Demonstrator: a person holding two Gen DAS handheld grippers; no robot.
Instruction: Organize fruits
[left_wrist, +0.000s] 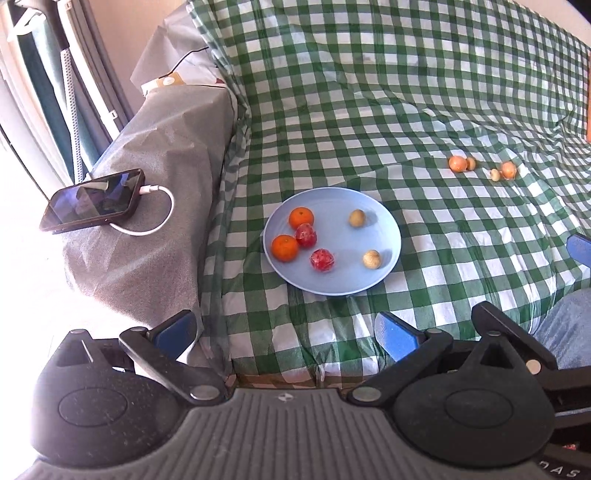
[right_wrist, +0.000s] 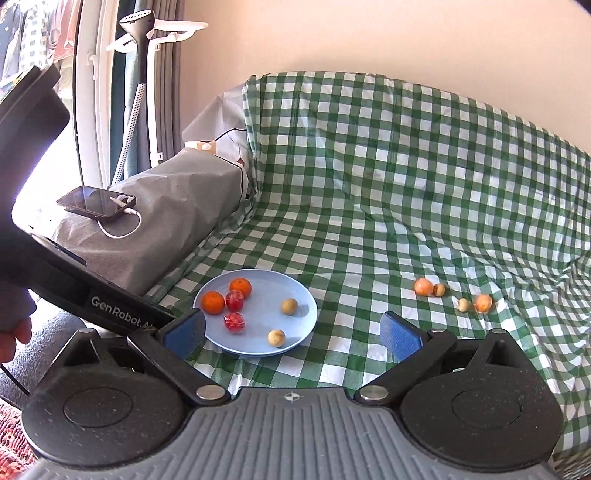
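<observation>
Both grippers were spread wide and held nothing — the left gripper (left_wrist: 284, 336) and right gripper (right_wrist: 293, 332) hung short of the blue plate (left_wrist: 384, 243). Only the right wrist view showed the left gripper's black body crossing its left side, near the plate. On the plate lay two oranges (right_wrist: 213, 302), two red fruits (right_wrist: 234, 322) and two pale ones (right_wrist: 276, 338). Right of the plate, four small fruits (right_wrist: 423, 287) sat on the green checked cloth (right_wrist: 369, 184); left of it, a phone (right_wrist: 96, 203) — charging — lay on a grey covered block.

Sofa's draped in a green checked cloth (right_wrist: 406, 177), armrest under a grey cover (right_wrist: 173, 206) with a charging phone (right_wrist: 96, 203) on it. Plain beige wall (right_wrist: 369, 37) behind, bright window (right_wrist: 44, 55) left.
</observation>
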